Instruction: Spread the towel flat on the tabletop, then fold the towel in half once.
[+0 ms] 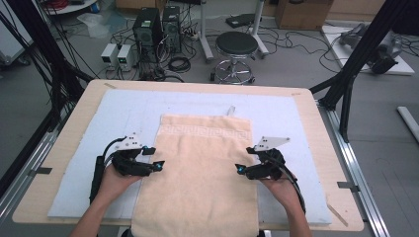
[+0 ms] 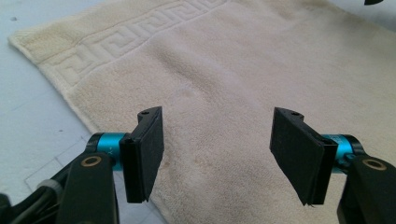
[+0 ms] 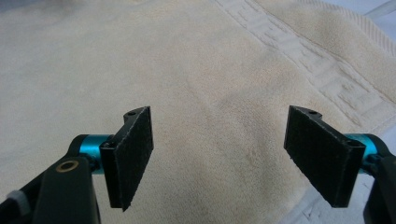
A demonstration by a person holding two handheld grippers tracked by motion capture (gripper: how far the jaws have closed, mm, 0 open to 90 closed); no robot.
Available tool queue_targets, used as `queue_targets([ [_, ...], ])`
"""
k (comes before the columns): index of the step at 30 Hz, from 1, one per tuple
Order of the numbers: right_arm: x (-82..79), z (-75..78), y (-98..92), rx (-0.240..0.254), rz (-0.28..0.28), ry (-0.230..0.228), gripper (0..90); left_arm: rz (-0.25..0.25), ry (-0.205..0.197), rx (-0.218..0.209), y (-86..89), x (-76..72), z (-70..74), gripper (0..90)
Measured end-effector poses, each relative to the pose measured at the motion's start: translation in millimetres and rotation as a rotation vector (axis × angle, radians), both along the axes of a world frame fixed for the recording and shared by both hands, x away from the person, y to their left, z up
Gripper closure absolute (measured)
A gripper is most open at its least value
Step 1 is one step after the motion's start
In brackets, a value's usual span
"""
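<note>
A cream towel (image 1: 197, 173) with a key-pattern band at its far end lies flat on the pale blue mat (image 1: 79, 163), its near end hanging over the table's front edge. My left gripper (image 1: 154, 158) sits at the towel's left edge, pointing right. In the left gripper view the towel (image 2: 224, 70) spreads under the left gripper (image 2: 217, 154), whose jaws stand wide apart with nothing between them. My right gripper (image 1: 243, 160) sits at the towel's right edge, pointing left. The right gripper (image 3: 219, 156) is open over the towel (image 3: 140, 60), its pads clear of the cloth.
The mat covers most of the wooden table (image 1: 316, 123). Black frame posts (image 1: 356, 59) stand at the right and left sides. A stool (image 1: 236, 47), computer towers (image 1: 148, 29) and cables are on the floor beyond the far edge.
</note>
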State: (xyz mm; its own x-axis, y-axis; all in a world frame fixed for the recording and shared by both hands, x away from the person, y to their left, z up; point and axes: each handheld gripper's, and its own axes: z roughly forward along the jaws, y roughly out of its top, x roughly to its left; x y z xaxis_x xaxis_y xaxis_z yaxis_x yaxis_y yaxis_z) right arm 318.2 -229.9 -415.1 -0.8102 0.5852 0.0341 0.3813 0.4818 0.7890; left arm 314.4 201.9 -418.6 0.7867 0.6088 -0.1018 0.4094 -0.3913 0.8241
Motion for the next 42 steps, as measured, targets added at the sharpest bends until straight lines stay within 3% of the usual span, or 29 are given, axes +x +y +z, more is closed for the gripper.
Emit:
queue_targets([
  [13, 6.2, -2.6, 0.5, -0.017, -0.010, 0.021, 23.4, -0.011, 0.002, 0.013, -1.8, 2.2, -1.3, 35.7],
  [22, 14.3, 3.8, -1.9, -0.019, -0.017, 0.008, 23.5, 0.000, 0.010, 0.010, -4.1, 7.2, -0.3, 36.1],
  [28, 35.8, 9.0, -0.7, -0.056, -0.021, 0.012, 23.7, 0.024, 0.004, -0.006, -10.0, 23.2, 0.9, 37.3],
  [32, 55.9, 8.1, -0.9, -0.080, -0.042, 0.031, 24.0, 0.057, 0.026, -0.008, -14.8, 41.7, -2.4, 38.2],
  [37, 73.9, -7.3, -5.6, -0.105, -0.090, 0.072, 25.8, 0.123, 0.037, 0.025, -15.6, 62.7, -15.0, 42.1],
  [40, 80.4, -16.4, -5.3, -0.128, -0.098, 0.104, 31.9, 0.153, 0.074, 0.039, -11.4, 71.8, -25.1, 45.4],
  [42, 83.2, -19.9, -3.6, -0.152, -0.108, 0.093, 37.5, 0.165, 0.066, 0.027, -9.1, 73.5, -27.0, 50.2],
])
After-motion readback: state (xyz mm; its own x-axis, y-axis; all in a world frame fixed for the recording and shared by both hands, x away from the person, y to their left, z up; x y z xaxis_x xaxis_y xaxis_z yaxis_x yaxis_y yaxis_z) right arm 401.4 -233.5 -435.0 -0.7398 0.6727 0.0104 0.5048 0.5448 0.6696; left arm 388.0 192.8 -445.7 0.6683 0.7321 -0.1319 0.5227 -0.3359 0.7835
